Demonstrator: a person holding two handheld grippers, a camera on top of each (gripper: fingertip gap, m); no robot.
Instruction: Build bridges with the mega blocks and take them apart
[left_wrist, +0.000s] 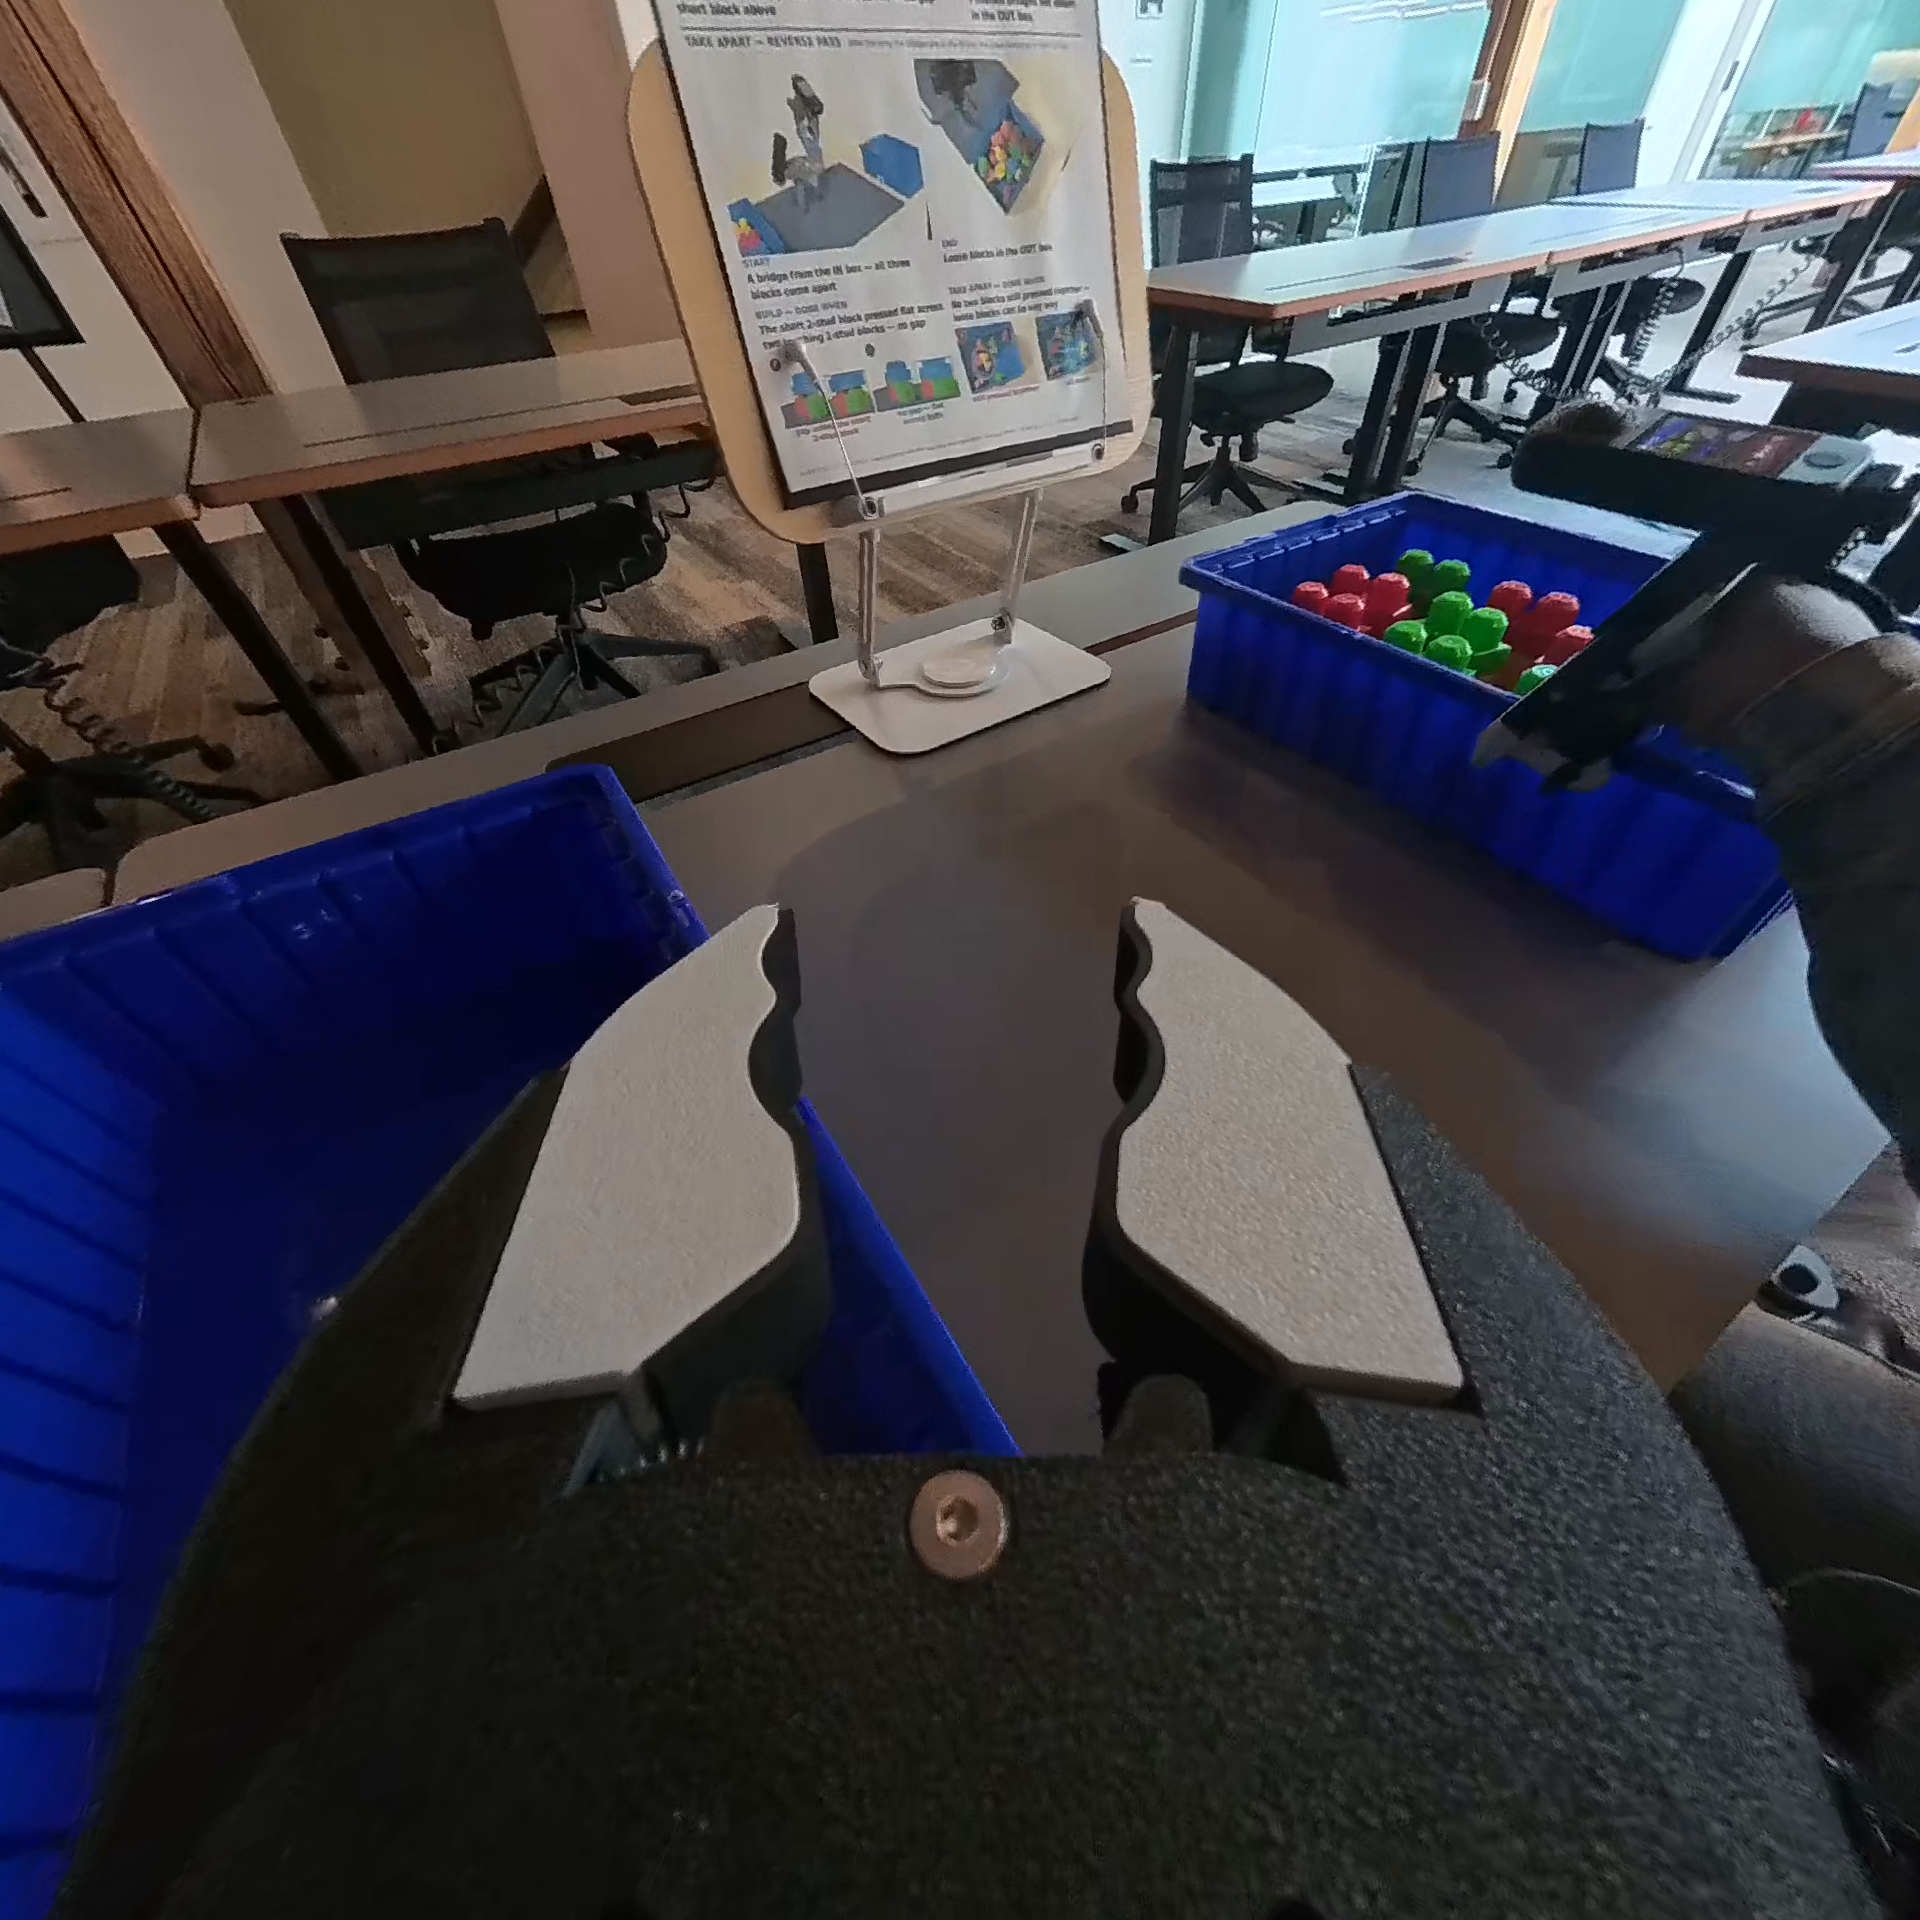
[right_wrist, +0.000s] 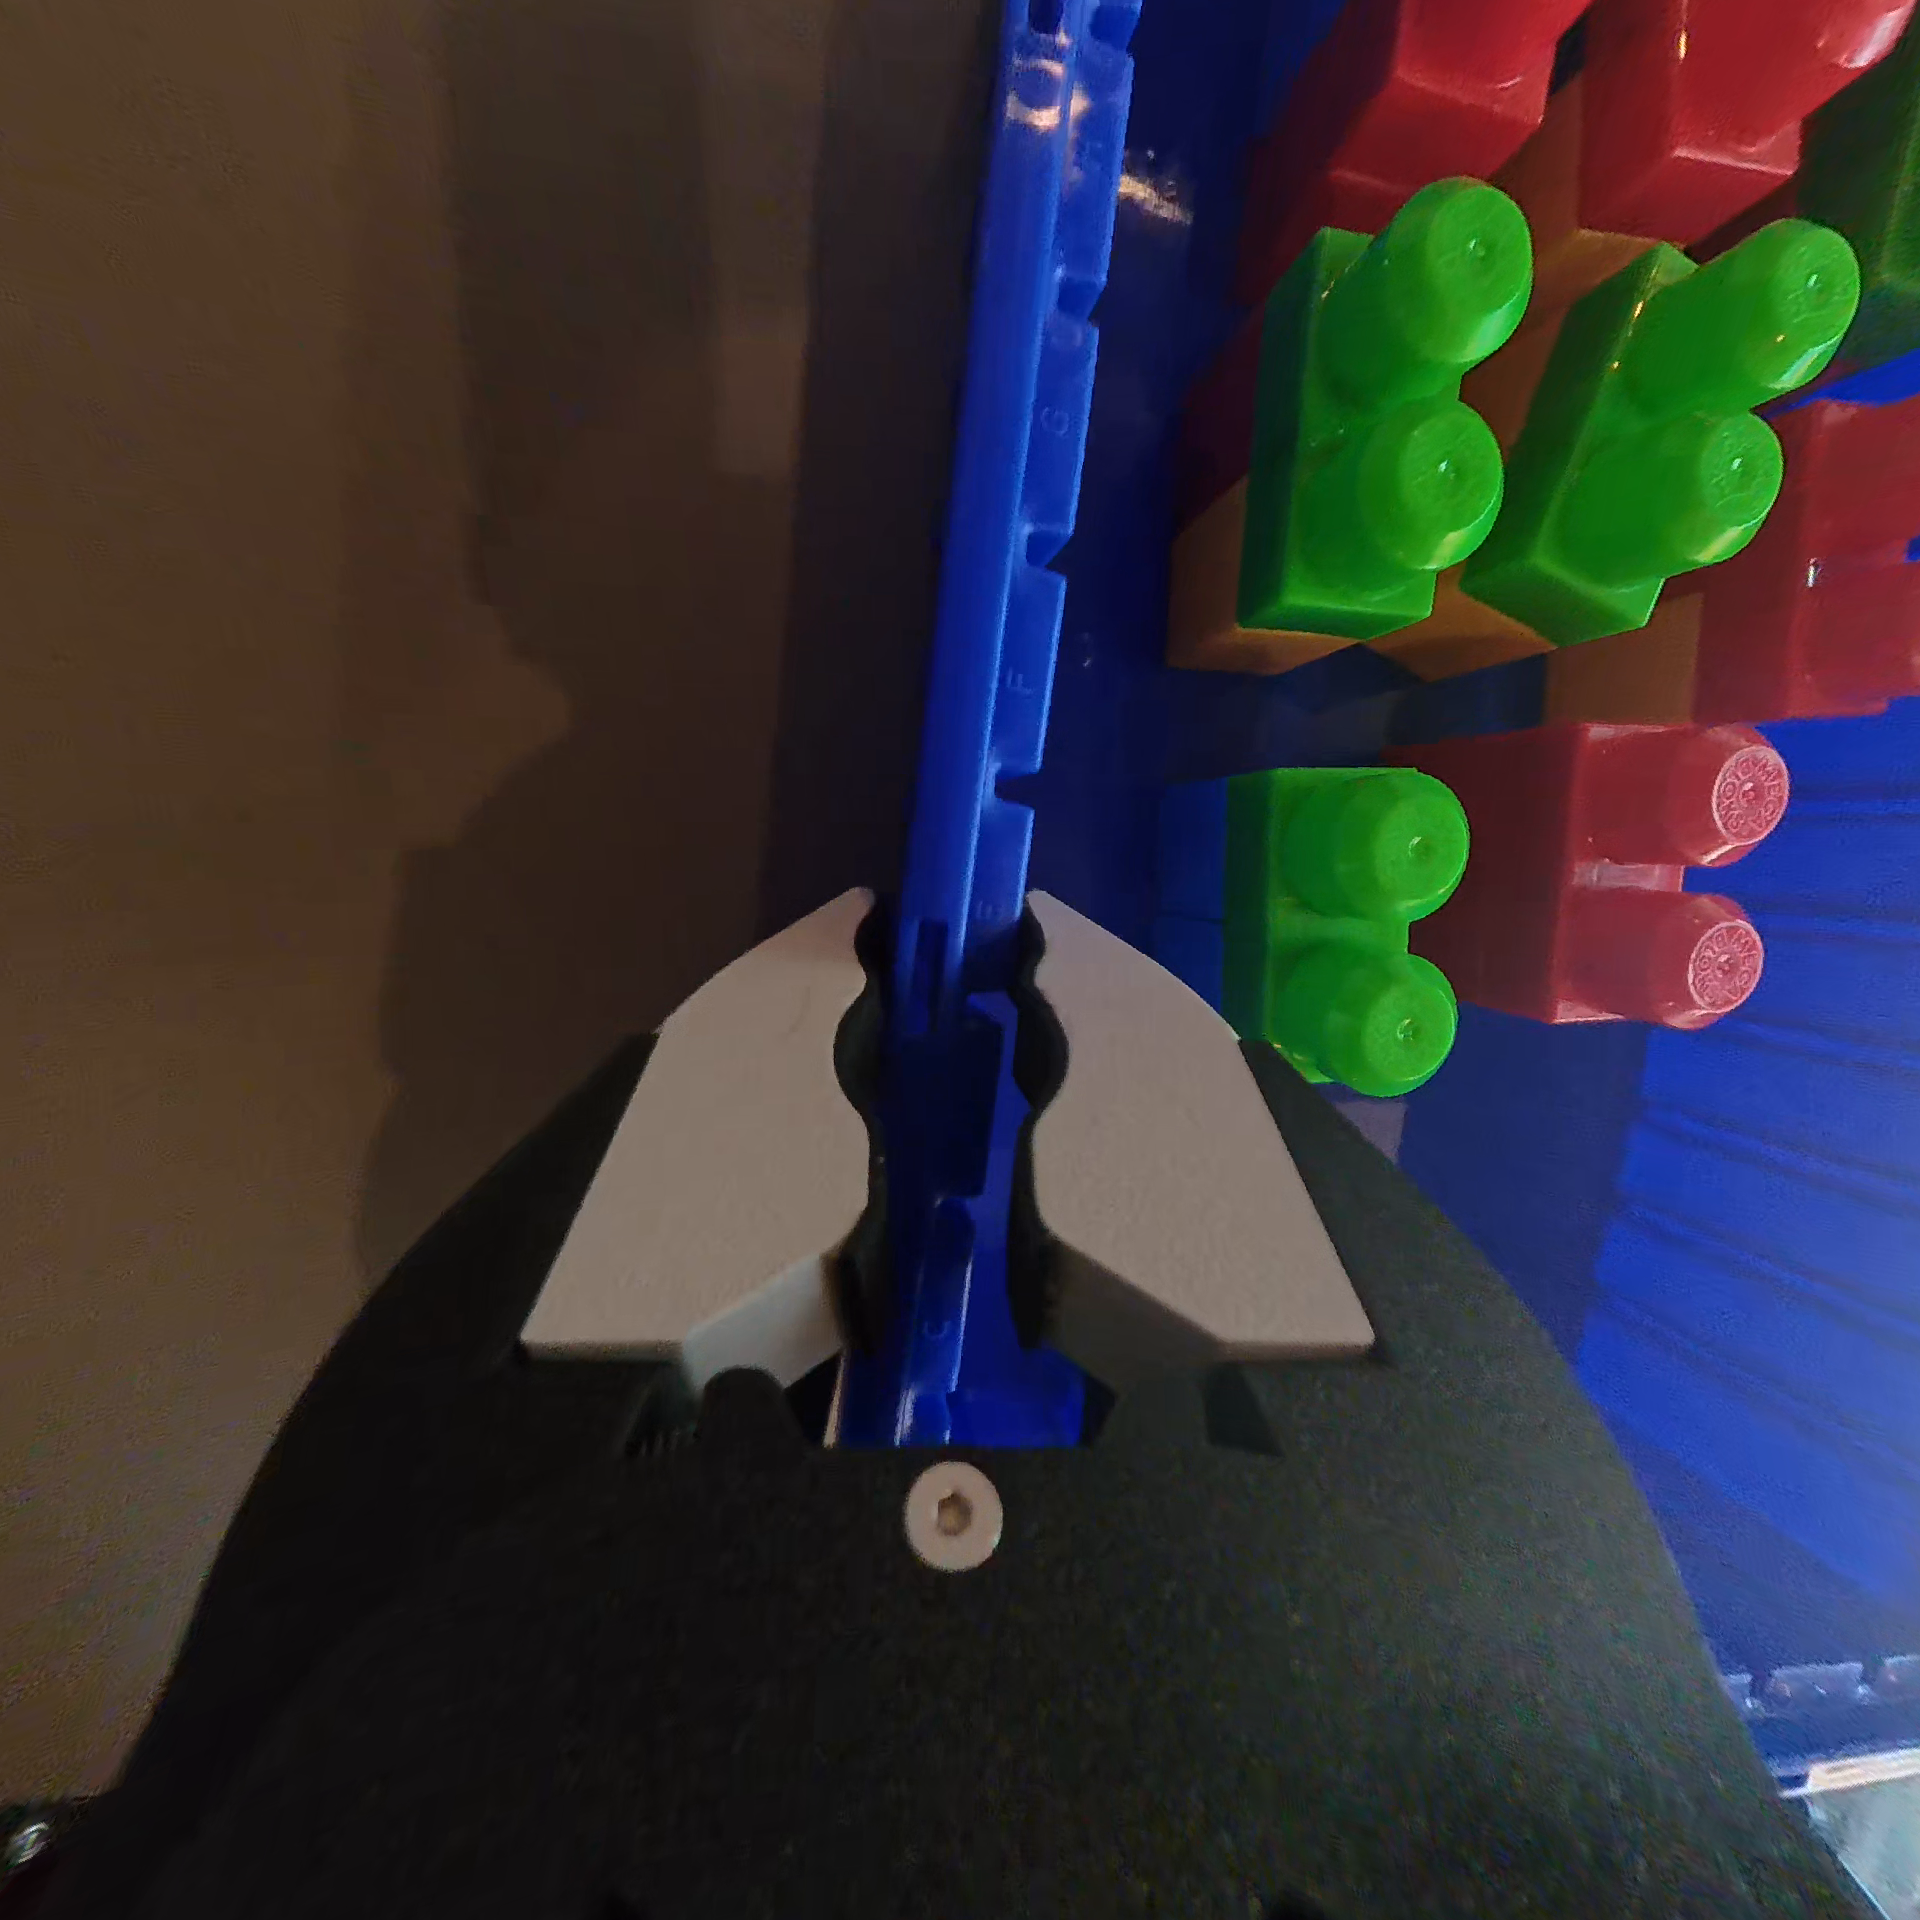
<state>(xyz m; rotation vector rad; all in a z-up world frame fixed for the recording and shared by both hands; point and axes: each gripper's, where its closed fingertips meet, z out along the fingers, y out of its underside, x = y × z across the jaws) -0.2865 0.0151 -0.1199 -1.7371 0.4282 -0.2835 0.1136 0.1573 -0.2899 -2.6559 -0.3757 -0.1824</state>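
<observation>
My left gripper (left_wrist: 956, 914) is open and empty, above the dark table (left_wrist: 1039, 935), its left finger over the right wall of an empty-looking blue bin (left_wrist: 312, 1039). A second blue bin (left_wrist: 1403, 707) at the right holds several red blocks (left_wrist: 1371, 603) and green blocks (left_wrist: 1455, 623). My right gripper (left_wrist: 1538, 753) reaches down at that bin's near wall. In the right wrist view my right gripper (right_wrist: 951, 909) is shut on the blue bin wall (right_wrist: 1039, 520). Green two-stud blocks (right_wrist: 1382, 436) and red blocks (right_wrist: 1642, 873) lie inside, right of the wall.
A paper instruction sheet on a white stand (left_wrist: 935, 312) stands at the table's far edge between the two bins. Office desks and chairs (left_wrist: 468, 364) fill the room behind. A person's sleeve (left_wrist: 1849, 727) holds the right gripper at the right edge.
</observation>
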